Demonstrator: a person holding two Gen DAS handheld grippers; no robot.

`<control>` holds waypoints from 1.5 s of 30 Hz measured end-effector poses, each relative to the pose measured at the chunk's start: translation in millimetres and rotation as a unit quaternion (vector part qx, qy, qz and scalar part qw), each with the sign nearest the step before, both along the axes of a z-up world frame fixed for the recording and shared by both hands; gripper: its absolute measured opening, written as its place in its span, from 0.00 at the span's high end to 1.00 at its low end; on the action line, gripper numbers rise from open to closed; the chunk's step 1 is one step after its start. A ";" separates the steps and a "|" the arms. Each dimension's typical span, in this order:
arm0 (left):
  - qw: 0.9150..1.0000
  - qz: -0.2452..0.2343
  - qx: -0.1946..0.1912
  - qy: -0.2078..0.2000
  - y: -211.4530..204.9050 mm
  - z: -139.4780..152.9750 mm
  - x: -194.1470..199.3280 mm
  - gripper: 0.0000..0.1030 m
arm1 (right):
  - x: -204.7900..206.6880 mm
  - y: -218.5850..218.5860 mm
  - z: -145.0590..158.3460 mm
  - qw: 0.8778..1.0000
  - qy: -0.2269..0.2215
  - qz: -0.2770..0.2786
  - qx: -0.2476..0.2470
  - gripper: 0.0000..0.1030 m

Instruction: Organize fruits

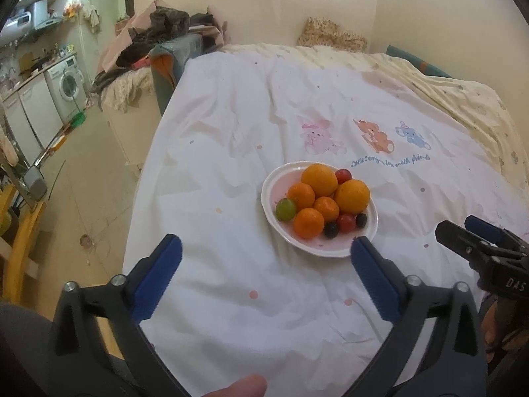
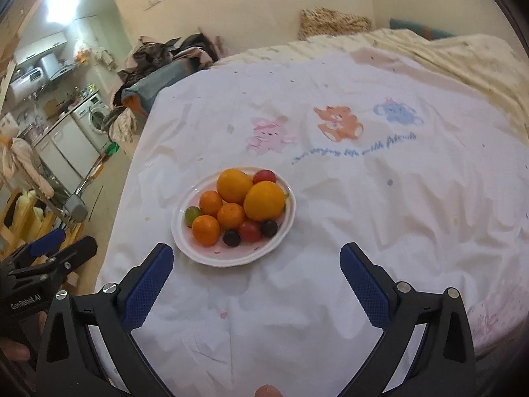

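A pink-and-white plate sits on a white bedspread and holds two large oranges, three small mandarins, a green grape, red cherry tomatoes and dark grapes. My left gripper is open and empty, just short of the plate. My right gripper is open and empty, near the plate's front right. Each gripper shows at the edge of the other's view, the right one and the left one.
The white bedspread with cartoon animals covers the bed. A cream quilt lies at the far right. A pile of clothes sits beyond the bed's left edge. A washing machine and yellow wooden furniture stand on the left.
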State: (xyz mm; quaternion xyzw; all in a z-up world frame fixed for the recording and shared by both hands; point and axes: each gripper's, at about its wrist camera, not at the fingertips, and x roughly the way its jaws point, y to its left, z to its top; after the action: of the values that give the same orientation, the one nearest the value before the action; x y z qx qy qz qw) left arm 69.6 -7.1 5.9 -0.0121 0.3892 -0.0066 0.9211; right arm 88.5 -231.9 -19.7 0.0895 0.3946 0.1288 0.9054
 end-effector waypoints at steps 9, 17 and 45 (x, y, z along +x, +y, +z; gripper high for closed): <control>1.000 0.017 -0.003 -0.007 2.8 0.8 4.6 0.01 | 2.8 4.9 1.7 1.000 -0.014 0.000 0.001 0.00; 1.000 0.018 0.001 -0.008 1.3 -0.9 7.9 0.01 | 0.2 6.9 4.0 1.000 -0.021 0.000 -0.008 0.00; 1.000 0.017 -0.002 -0.010 2.7 -2.6 7.2 0.01 | -0.3 6.1 3.9 1.000 -0.023 -0.001 -0.012 0.00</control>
State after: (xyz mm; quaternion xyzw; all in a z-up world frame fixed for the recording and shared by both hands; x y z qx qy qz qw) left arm 76.8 -4.4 3.3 -0.0210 0.3800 0.0083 0.9247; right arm 88.2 -225.8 -15.9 0.0759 0.3752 0.1251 0.9153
